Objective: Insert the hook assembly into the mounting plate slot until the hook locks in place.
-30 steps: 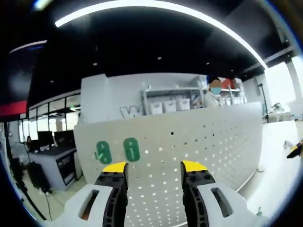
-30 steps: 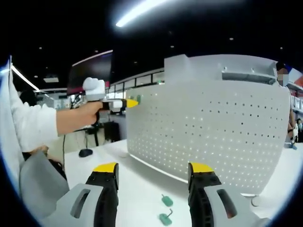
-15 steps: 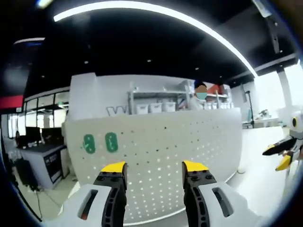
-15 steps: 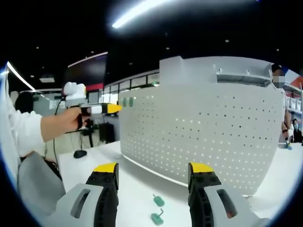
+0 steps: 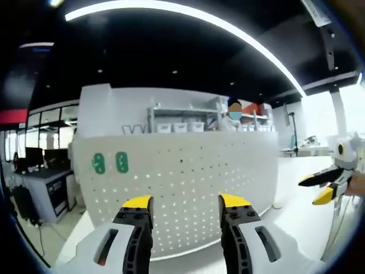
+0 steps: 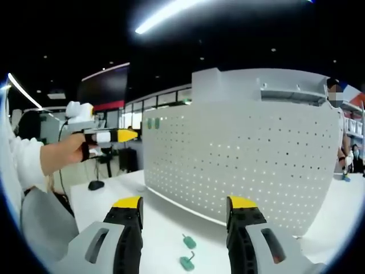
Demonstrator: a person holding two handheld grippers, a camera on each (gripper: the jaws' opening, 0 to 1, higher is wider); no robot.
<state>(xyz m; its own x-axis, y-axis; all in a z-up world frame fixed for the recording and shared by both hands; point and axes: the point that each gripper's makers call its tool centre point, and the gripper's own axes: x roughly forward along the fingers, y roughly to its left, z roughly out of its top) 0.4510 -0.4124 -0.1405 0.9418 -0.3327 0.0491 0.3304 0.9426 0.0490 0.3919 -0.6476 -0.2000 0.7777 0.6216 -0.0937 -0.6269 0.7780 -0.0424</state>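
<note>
Your landmark is the pegboard (image 6: 245, 165), a curved white perforated panel standing upright on the smooth white tabletop (image 6: 165, 228), its face dotted with even rows of small round holes. Two green rounded plates (image 5: 109, 162) sit side by side near its upper corner at the far end from your right tongs (image 6: 185, 220); in the right gripper view they show as small green spots (image 6: 153, 123). On the tabletop in front of the pegboard's base lie two small green hook pieces (image 6: 188, 251), one with a thin bent wire, just beyond your right tongs' yellow-tipped black jaws, which stand wide apart and hold nothing. Your left tongs (image 5: 185, 217) also stand wide and empty, facing the pegboard's perforated face. In the right gripper view your left hand (image 6: 68, 157) carries its tool off the pegboard's end, apart from it. Compared with a second ago, the left tongs have drawn away from the pegboard, and the right tongs now show beside its other end (image 5: 319, 188).
</note>
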